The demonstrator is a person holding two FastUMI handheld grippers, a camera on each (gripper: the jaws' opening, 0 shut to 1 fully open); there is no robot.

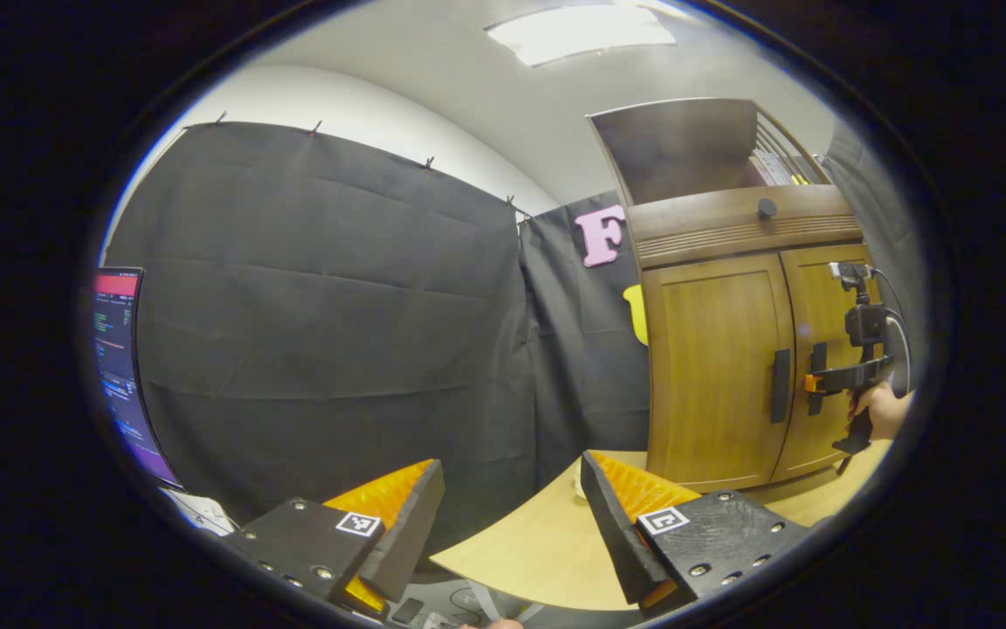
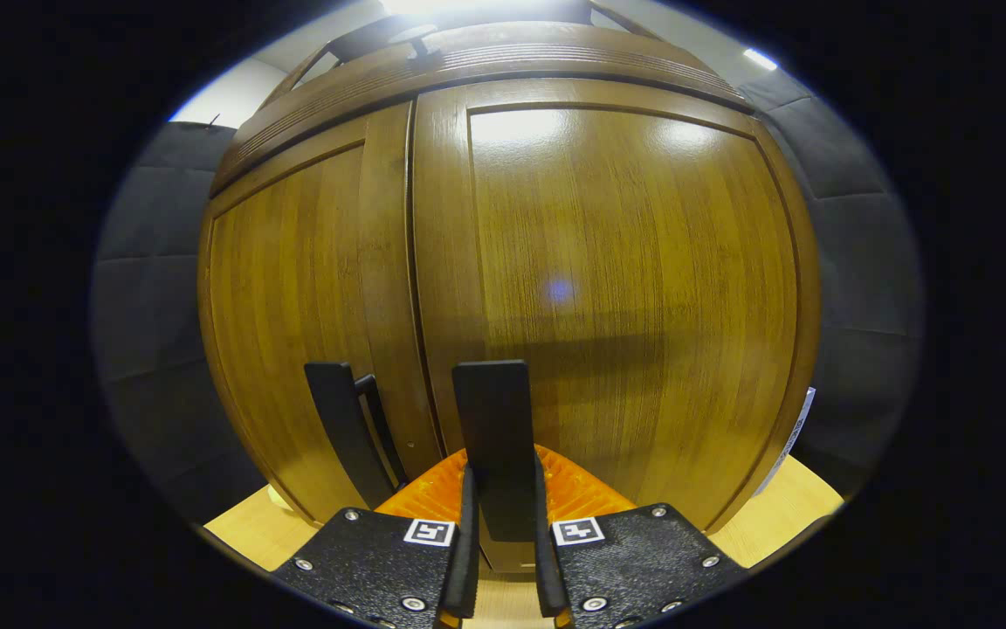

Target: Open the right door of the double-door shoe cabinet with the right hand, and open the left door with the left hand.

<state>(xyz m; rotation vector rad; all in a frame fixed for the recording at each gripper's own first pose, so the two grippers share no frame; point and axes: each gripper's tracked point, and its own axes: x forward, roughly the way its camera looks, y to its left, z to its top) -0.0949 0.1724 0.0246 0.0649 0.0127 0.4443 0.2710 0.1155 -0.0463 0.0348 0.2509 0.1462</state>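
Right gripper (image 2: 503,515) is clamped on the right door handle (image 2: 492,419) — both fingers pressing it. Left gripper (image 1: 512,515) gapes wide above the table (image 1: 538,542), well apart from the shoe cabinet (image 1: 717,367) — both doors closed.

A pale wooden surface (image 1: 547,546) carries the shoe cabinet (image 1: 713,367), which stands on it toward three o'clock in the left gripper view. In the right gripper view the surface (image 2: 774,515) shows at five and seven o'clock beneath the cabinet's base.
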